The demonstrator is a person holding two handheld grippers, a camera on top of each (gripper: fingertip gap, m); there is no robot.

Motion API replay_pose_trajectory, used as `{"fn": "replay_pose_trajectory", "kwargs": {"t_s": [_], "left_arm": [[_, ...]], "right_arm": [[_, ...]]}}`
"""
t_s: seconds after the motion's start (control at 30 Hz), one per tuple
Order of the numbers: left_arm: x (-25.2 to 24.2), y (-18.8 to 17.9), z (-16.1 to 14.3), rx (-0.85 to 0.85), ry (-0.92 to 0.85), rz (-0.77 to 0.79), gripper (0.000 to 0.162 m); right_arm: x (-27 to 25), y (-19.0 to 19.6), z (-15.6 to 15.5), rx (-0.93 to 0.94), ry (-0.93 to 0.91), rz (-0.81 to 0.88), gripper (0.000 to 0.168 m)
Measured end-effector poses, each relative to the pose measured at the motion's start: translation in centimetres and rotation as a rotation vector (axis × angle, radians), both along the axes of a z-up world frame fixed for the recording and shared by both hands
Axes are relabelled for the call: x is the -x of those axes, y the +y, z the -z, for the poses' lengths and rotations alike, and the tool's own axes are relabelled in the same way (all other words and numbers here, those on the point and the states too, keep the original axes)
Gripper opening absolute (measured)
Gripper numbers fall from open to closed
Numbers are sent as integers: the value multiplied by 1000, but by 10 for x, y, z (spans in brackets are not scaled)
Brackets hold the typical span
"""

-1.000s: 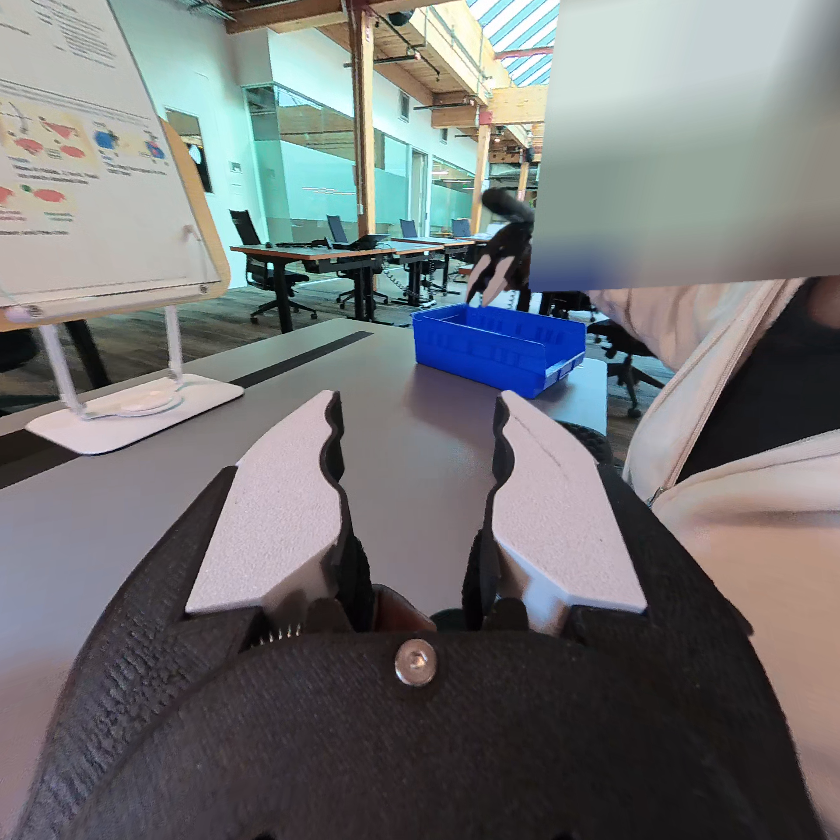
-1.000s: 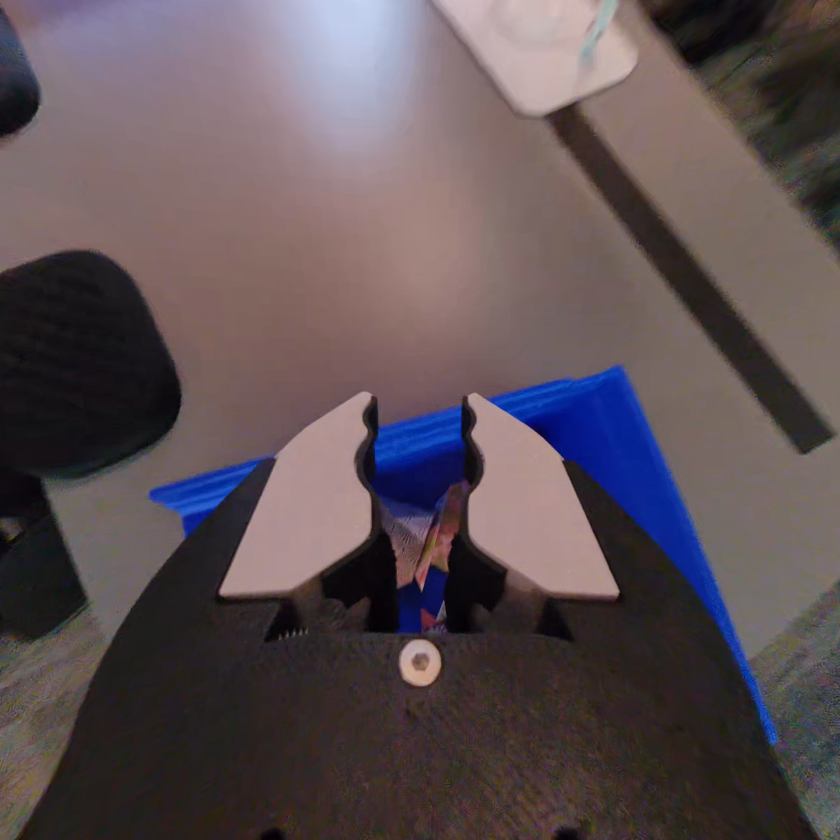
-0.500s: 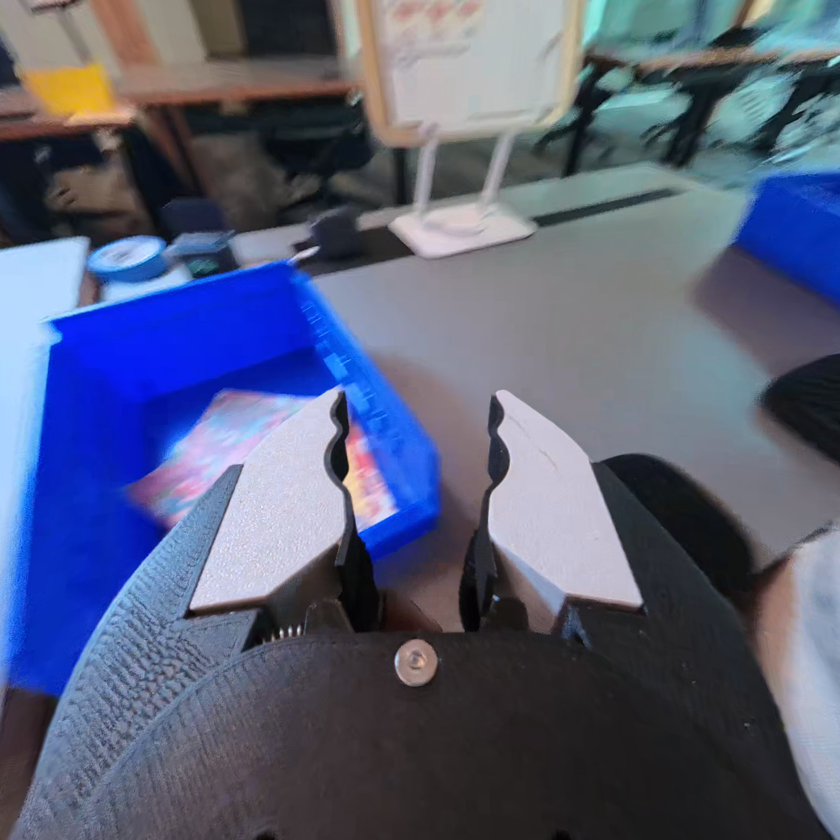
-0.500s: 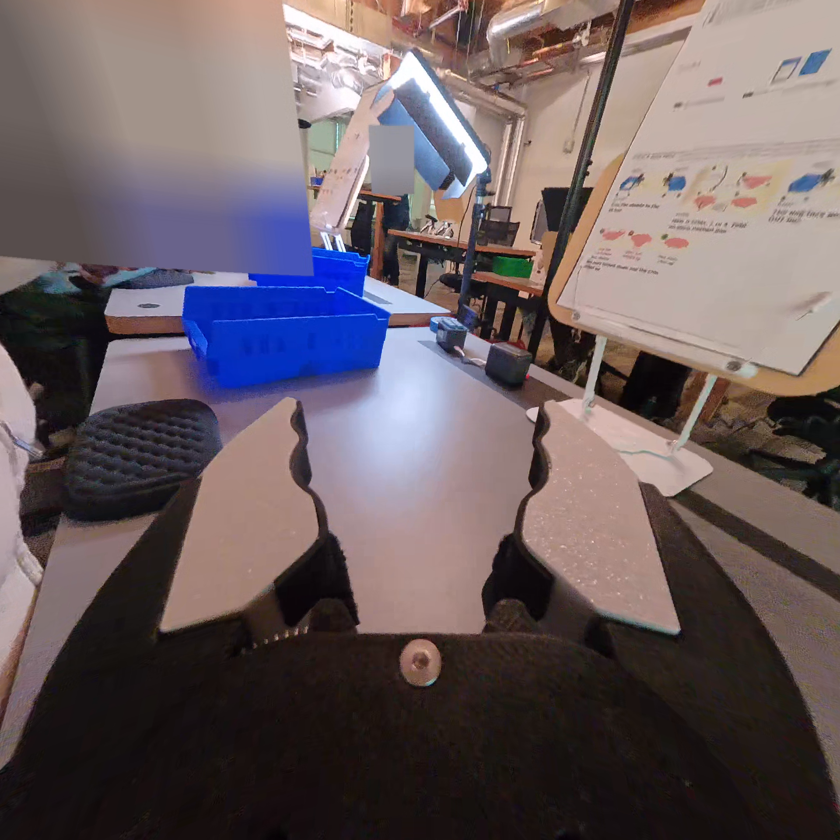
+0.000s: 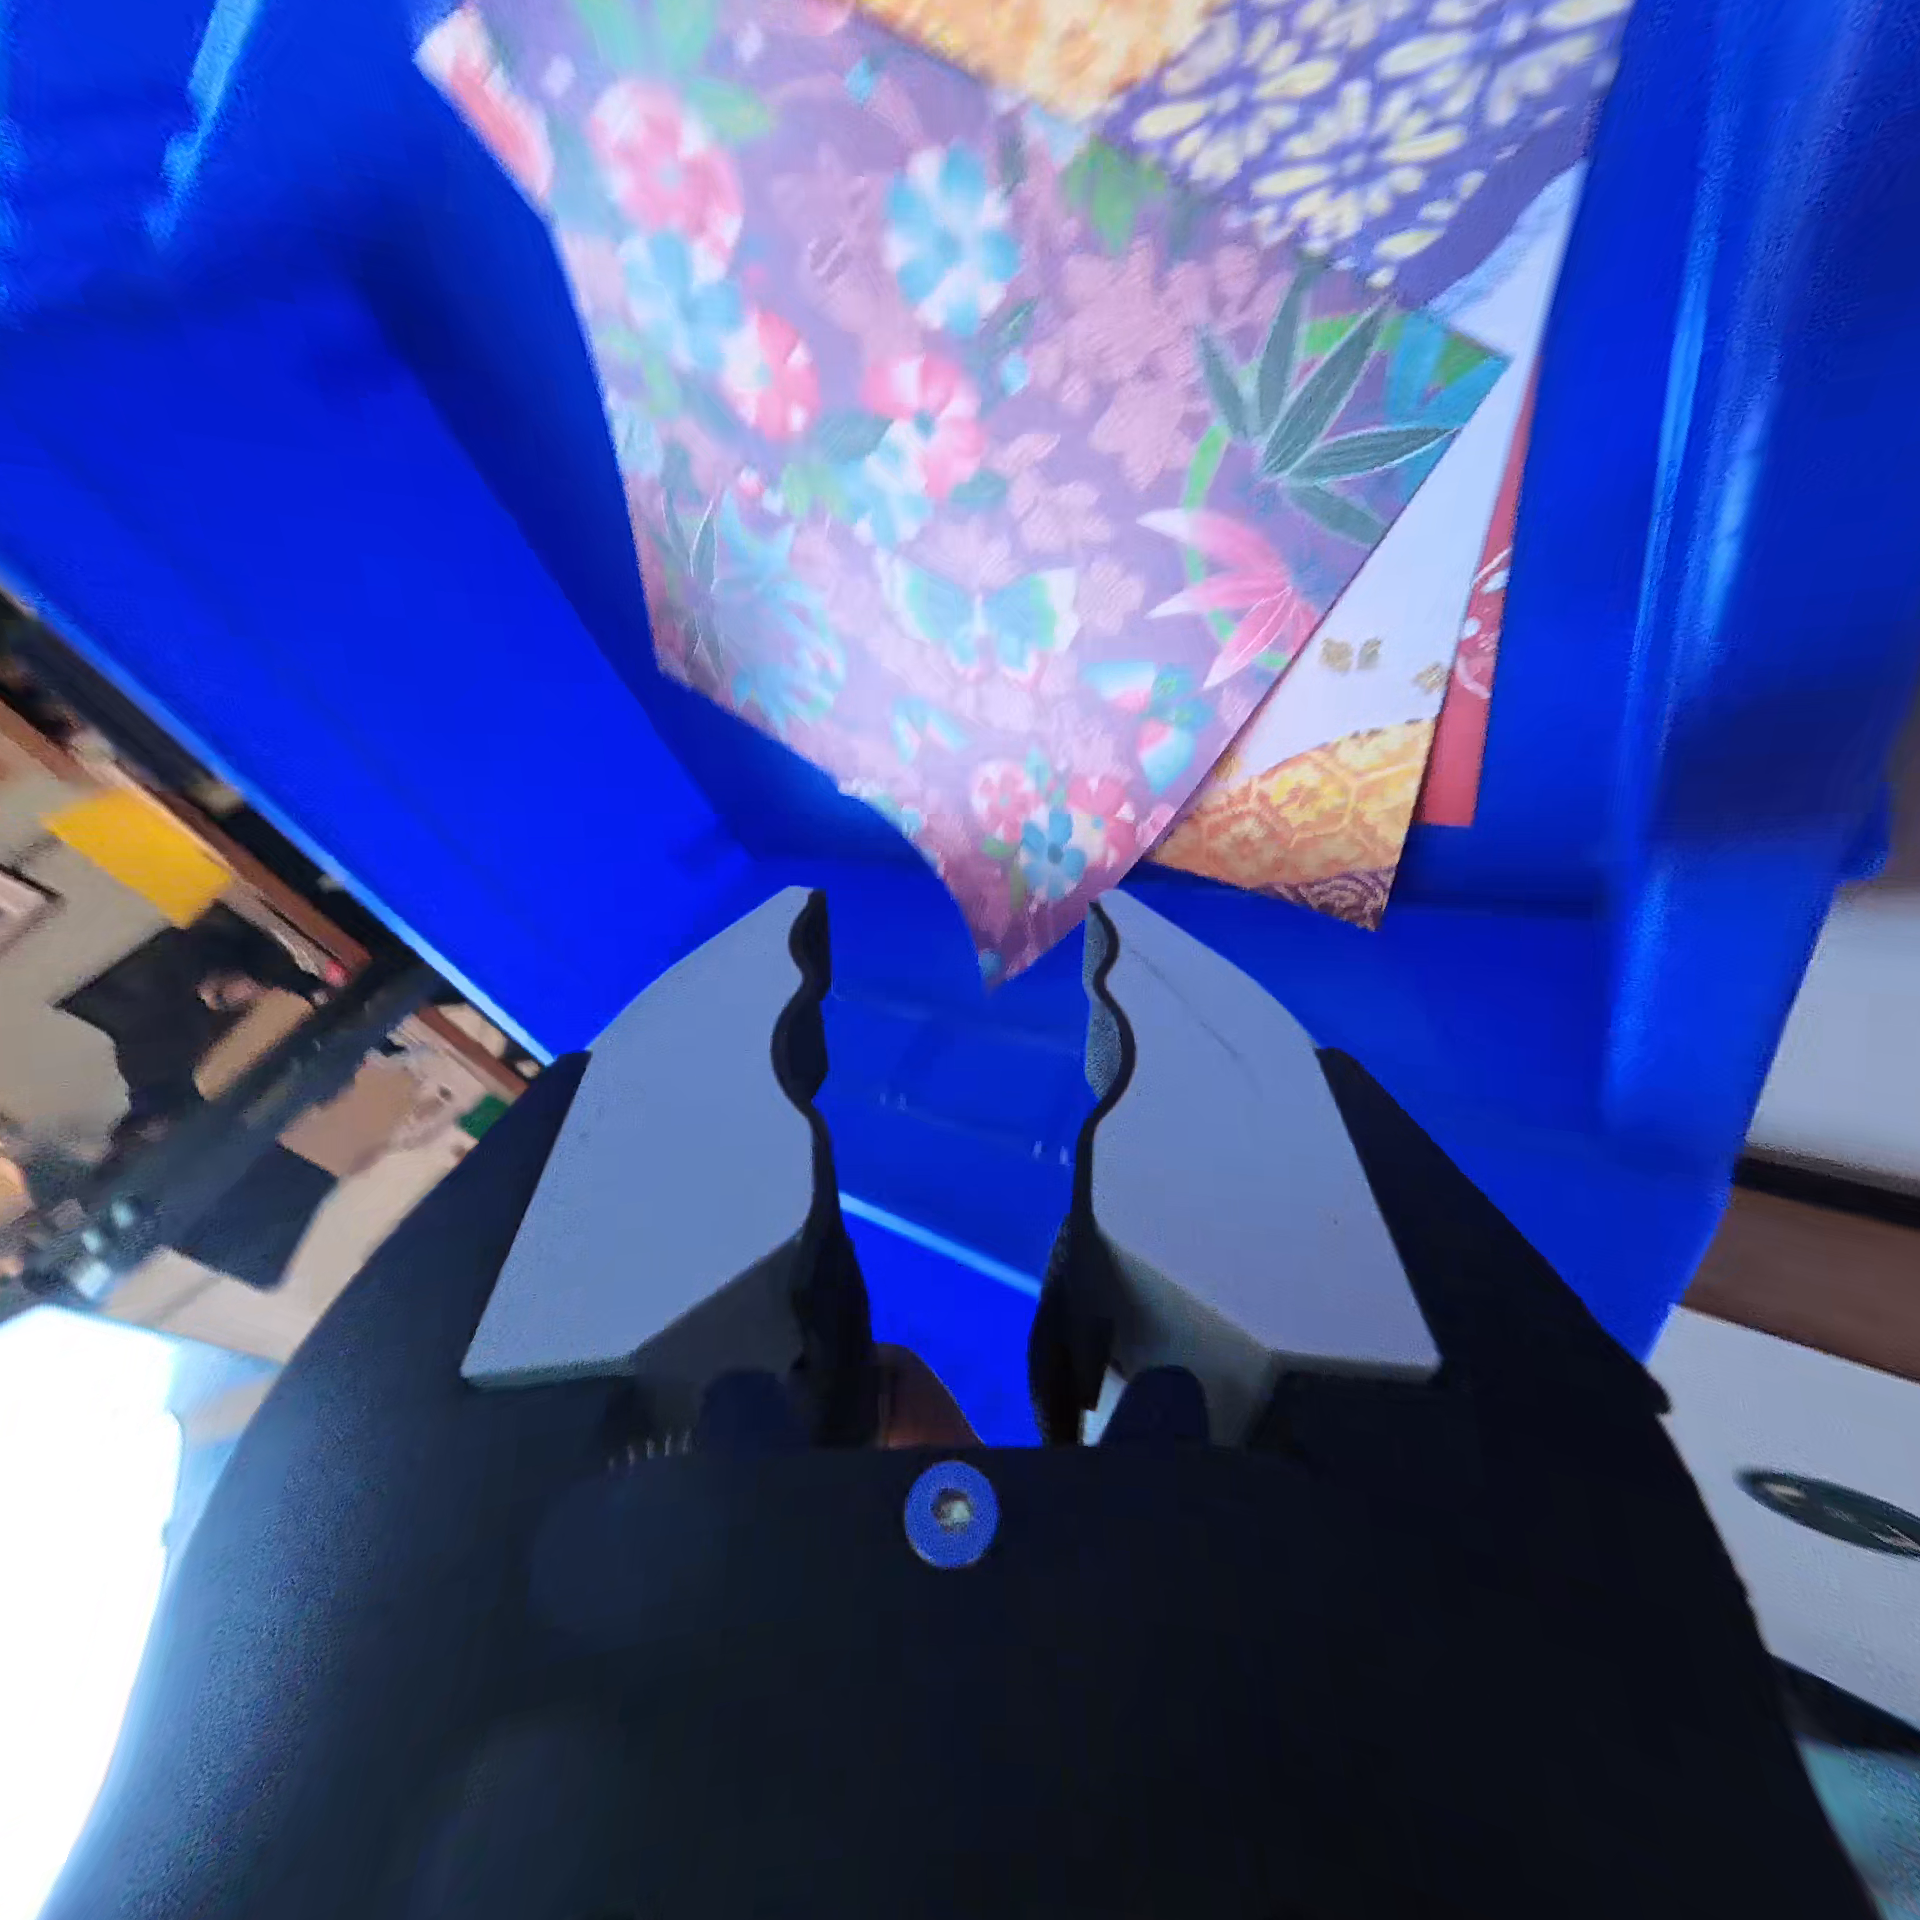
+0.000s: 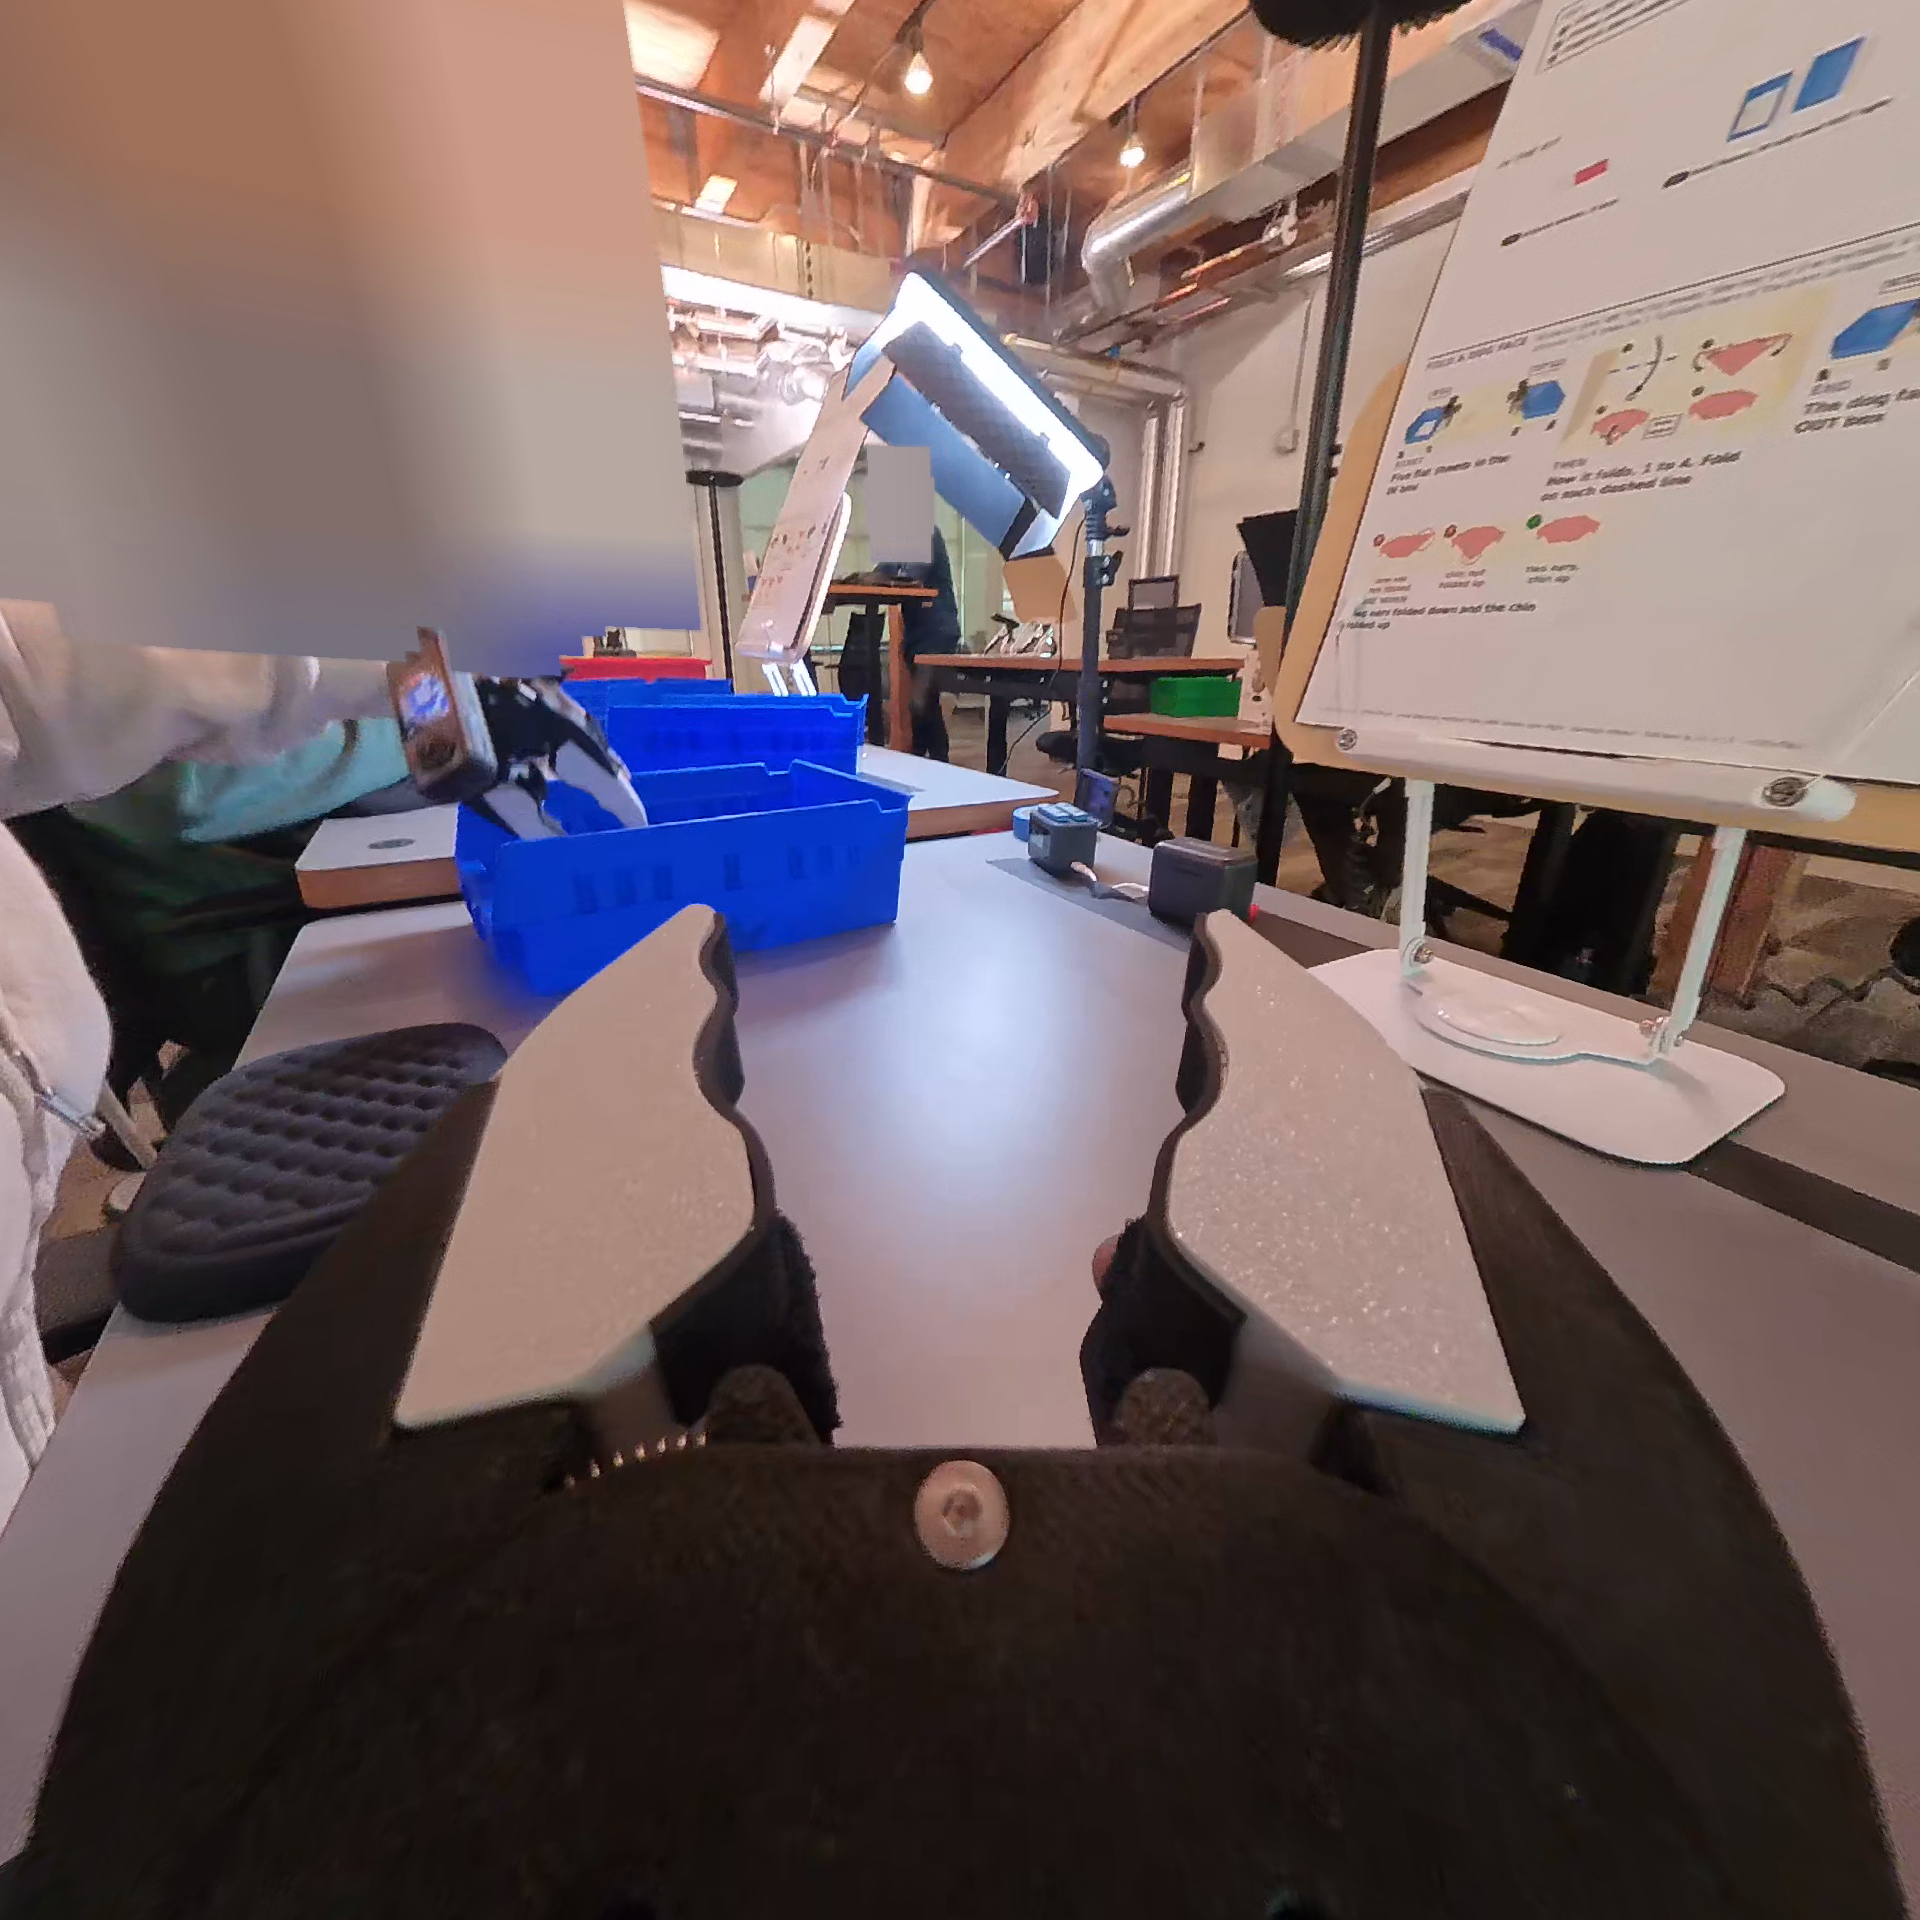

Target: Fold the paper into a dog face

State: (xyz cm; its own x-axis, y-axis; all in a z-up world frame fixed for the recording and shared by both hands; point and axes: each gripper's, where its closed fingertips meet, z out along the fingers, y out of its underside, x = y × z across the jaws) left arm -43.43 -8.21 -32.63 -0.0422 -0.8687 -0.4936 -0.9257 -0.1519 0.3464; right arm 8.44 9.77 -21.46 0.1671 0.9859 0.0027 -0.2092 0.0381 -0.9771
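In the left wrist view, a stack of patterned origami sheets lies in a blue bin (image 5: 312, 520). The top sheet (image 5: 914, 436) is purple with flowers. Sheets in yellow, white and red (image 5: 1455, 748) show under it. My left gripper (image 5: 951, 935) is open inside the bin, and the top sheet's near corner sits between its fingertips, with the jaws apart. In the right wrist view, my right gripper (image 6: 956, 935) is wide open and empty above the grey table (image 6: 977, 1091). The left gripper (image 6: 566, 790) also shows there, dipping into the blue bin (image 6: 707, 873) at the far left.
An instruction board on a white stand (image 6: 1662, 416) stands at the table's right. A black padded rest (image 6: 301, 1143) lies at the near left. Small dark devices (image 6: 1195, 878) sit at the table's far edge. More blue bins (image 6: 727, 727) stand on a table behind.
My left gripper has swung left and down into the blue bin, close onto the paper stack. My right gripper left the other bin, opened wide, and now hovers over the table.
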Motion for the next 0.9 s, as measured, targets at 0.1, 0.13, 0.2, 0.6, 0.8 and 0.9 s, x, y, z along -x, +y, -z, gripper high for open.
{"fn": "replay_pose_trajectory", "kwargs": {"t_s": [0.1, 0.13, 0.2, 0.6, 0.8, 0.9], "left_arm": [[5, -6, 16, 51, 87, 47, 49], [6, -8, 20, 67, 93, 32, 49], [10, -10, 26, 102, 116, 15, 47], [29, -7, 45, 201, 273, 85, 39], [25, -2, 42, 146, 229, 34, 5], [15, 5, 25, 44, 88, -74, 0]], "right_arm": [[-2, 3, 0, -3, 8, 17, 81], [-2, 3, 0, -6, 6, 17, 80], [-2, 4, 2, -11, -1, 20, 80], [-5, 5, 2, -1, 17, 15, 76], [-4, 5, 2, -9, 8, 22, 76], [-5, 5, 2, -9, 12, 23, 75]]}}
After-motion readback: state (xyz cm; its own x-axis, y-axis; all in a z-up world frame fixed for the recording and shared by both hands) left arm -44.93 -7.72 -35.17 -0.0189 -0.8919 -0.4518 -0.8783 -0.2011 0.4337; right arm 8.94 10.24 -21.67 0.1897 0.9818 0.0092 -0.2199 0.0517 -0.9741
